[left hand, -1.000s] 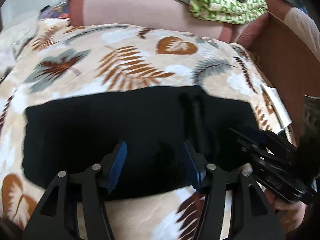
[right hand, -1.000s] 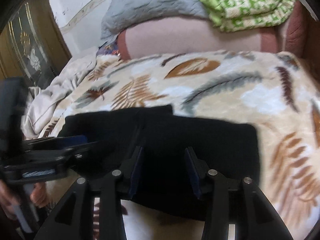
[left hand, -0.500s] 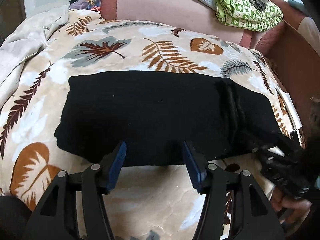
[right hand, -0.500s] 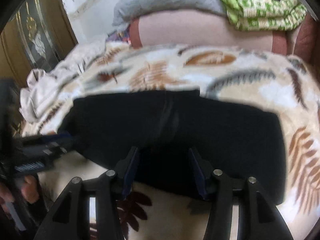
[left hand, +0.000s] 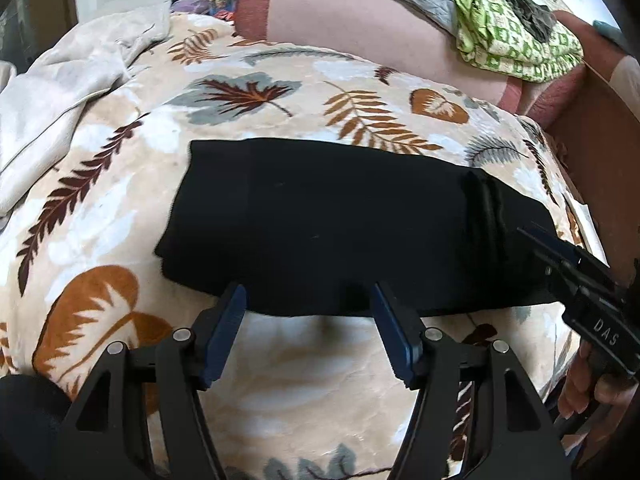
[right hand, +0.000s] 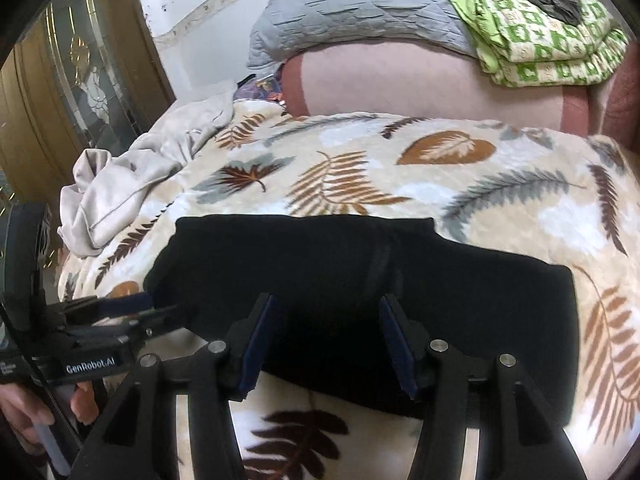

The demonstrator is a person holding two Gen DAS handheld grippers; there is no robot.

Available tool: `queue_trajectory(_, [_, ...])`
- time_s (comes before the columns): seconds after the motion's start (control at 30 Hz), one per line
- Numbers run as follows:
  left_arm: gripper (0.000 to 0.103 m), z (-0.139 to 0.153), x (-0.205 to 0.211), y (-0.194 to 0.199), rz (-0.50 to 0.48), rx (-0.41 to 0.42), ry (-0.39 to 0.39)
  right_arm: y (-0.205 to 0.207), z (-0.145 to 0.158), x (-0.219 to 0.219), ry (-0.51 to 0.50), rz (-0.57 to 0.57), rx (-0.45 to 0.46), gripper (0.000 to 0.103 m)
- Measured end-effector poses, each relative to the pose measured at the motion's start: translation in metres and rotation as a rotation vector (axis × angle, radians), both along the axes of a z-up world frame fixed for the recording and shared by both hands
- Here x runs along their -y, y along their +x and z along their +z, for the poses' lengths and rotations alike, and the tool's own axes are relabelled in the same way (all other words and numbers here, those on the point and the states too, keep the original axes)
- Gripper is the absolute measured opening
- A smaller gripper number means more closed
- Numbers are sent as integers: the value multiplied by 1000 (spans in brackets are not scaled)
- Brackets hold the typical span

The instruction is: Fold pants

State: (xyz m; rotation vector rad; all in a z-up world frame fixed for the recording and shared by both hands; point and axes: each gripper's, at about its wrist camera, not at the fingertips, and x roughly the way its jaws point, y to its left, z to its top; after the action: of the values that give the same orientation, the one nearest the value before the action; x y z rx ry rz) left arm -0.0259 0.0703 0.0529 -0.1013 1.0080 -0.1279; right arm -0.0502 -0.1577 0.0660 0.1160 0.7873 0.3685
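The black pants [left hand: 352, 236], judged soft, limp and light, are seen lying flat in a folded band on the leaf-print bed blanket [left hand: 280, 376] just ahead of the spread, empty left hand-held gripper [left hand: 308, 332] and right hand-held gripper [right hand: 326, 340], and are best pinched at an end edge.

Leaf-print blanket [left hand: 120, 208], green patterned cloth [right hand: 536, 36]

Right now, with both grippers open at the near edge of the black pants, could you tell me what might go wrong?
The black pants lie on a plush leaf-print blanket; the left hand-held gripper could pinch blanket too. The right hand-held gripper may catch only the top layer, skewing the fold.
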Motion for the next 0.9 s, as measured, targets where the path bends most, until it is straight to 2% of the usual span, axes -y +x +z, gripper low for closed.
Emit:
queue_trajectory(0.17, [65, -3, -12, -2, 33, -7, 7, 11, -4, -7, 25, 6, -19, 55])
queue_trajectory(0.43, [67, -5, -21, -3, 53, -15, -19, 6, -2, 2, -18, -32, 0, 55])
queue_trajectory(0.67, [68, -12, -38, -5, 128, -36, -61, 17, -32, 21, -22, -56, -97, 55])
queue_trajectory(0.83, [68, -13, -53, -8, 193, -36, -83, 16, -15, 9, -14, -15, -45, 57])
queue_trajectory(0.9, [71, -15, -59, -9, 216, -42, -104, 20, -7, 3, -17, 1, -21, 59])
